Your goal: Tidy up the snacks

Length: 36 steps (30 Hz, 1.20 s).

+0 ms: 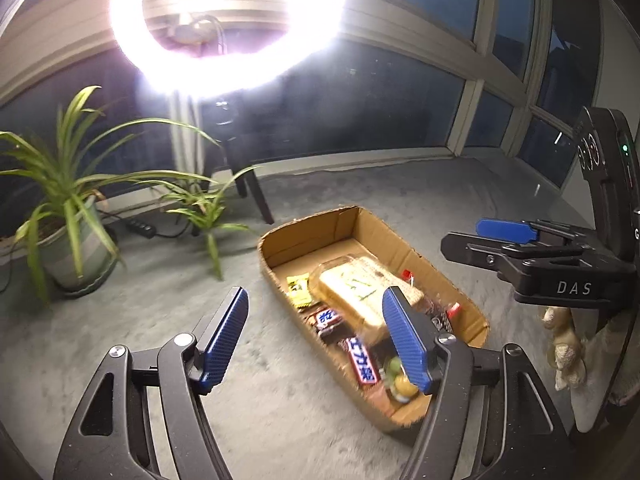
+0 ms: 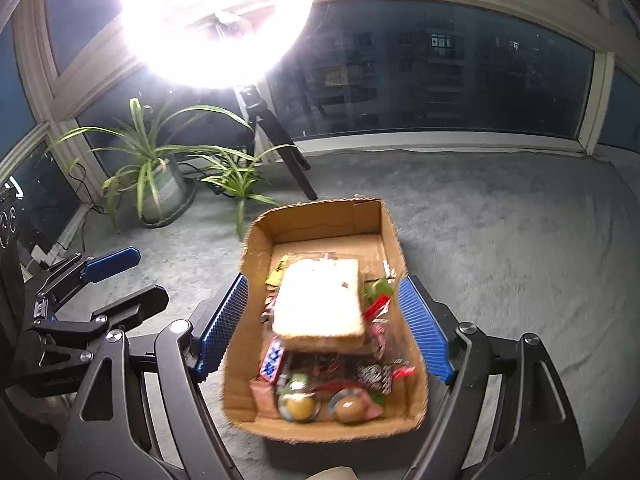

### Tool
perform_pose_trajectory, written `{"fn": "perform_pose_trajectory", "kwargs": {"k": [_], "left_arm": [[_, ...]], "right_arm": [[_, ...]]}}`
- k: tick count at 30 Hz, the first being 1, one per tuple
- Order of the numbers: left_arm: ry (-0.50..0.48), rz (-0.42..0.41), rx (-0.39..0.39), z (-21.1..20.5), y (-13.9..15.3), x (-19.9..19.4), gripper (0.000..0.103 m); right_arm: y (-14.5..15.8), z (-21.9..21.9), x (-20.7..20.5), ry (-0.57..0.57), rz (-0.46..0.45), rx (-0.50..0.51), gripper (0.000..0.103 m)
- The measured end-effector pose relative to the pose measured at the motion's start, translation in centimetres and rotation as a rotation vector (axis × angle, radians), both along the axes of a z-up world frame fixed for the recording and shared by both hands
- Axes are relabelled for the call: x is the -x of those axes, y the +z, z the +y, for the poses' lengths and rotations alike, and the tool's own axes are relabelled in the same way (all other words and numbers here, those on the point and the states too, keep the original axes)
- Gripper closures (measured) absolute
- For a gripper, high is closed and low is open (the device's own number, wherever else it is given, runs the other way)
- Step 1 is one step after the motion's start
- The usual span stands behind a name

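Observation:
An open cardboard box (image 1: 304, 228) (image 2: 320, 216) sits on grey carpet. It holds a clear pack of sliced bread (image 1: 352, 292) (image 2: 320, 300), Snickers bars (image 1: 362, 360), a yellow packet (image 1: 299, 290) and round jelly cups (image 2: 298, 404). My left gripper (image 1: 316, 332) is open above the carpet at the box's left side, with nothing between its blue pads. The right gripper (image 2: 324, 320) hovers open over the box, its pads (image 2: 224, 328) on either side of the walls without pressing them. Each gripper also shows in the other's view: the right gripper (image 1: 464, 236) and the left gripper (image 2: 150, 276).
A potted plant (image 1: 68, 216) (image 2: 160, 184) stands at the back left by the dark windows. A glaring ring light (image 1: 228, 20) on a tripod (image 2: 280, 140) rises behind the box. A power strip (image 1: 142, 228) lies near the pot. A plush toy (image 1: 564, 344) hangs at the right.

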<state>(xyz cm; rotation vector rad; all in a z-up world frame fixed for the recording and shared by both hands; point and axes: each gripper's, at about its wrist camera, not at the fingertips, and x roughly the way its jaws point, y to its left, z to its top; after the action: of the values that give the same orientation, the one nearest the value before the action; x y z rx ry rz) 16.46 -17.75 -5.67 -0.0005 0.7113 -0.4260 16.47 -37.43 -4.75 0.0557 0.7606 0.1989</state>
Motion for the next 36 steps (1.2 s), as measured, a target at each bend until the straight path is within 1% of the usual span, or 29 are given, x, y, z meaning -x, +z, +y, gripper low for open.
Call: {"fn": "perform_pose_trajectory", "kwargs": {"k": [3, 4, 6, 7, 8, 9, 12, 14, 15, 17, 22, 26, 36], "left_arm": [[0.011, -0.007, 0.008, 0.9, 0.8, 1.3, 0.032], [0.014, -0.01, 0.01, 1.2, 1.1, 1.7, 0.029], [0.023, -0.019, 0.01, 1.8, 1.6, 2.8, 0.027], [0.029, -0.026, 0.006, 2.1, 1.8, 3.4, 0.027], [0.034, -0.031, 0.002, 2.2, 2.0, 3.9, 0.027], [0.039, -0.039, 0.0, 2.5, 2.3, 4.5, 0.027], [0.053, -0.049, 0.007, 3.1, 2.8, 6.0, 0.023], [0.064, -0.048, 0.013, 3.5, 3.1, 6.9, 0.022], [0.072, -0.05, 0.015, 3.7, 3.2, 7.3, 0.022], [0.08, -0.057, 0.021, 4.0, 3.5, 8.2, 0.022], [0.099, -0.084, 0.011, 4.4, 4.1, 10.1, 0.022], [0.109, -0.088, 0.028, 4.6, 4.4, 11.0, 0.022], [0.115, -0.119, 0.006, 4.0, 5.1, 12.0, 0.022]], "right_arm": [[0.7, 0.7, 1.5, -0.008, -0.007, -0.018, 0.022], [1.0, 0.9, 2.1, -0.012, -0.011, -0.025, 0.022], [1.5, 1.3, 3.2, -0.018, -0.023, -0.033, 0.018], [1.7, 1.5, 3.9, -0.022, -0.033, -0.037, 0.012], [2.0, 1.7, 4.6, -0.026, -0.044, -0.039, 0.009], [2.2, 1.9, 5.2, -0.028, -0.051, -0.038, 0.009], [2.7, 2.6, 7.0, -0.035, -0.068, -0.019, 0.008], [3.0, 3.1, 8.0, -0.048, -0.077, 0.012, 0.007], [3.0, 3.3, 8.6, -0.054, -0.081, 0.024, 0.006], [3.1, 3.6, 9.5, -0.063, -0.09, 0.026, 0.0], [3.2, 4.3, 11.2, -0.073, -0.103, 0.037, 0.0], [3.3, 4.7, 12.1, -0.07, -0.113, 0.057, 0.0], [3.9, 4.8, 12.5, -0.069, -0.127, 0.054, 0.0]]}}
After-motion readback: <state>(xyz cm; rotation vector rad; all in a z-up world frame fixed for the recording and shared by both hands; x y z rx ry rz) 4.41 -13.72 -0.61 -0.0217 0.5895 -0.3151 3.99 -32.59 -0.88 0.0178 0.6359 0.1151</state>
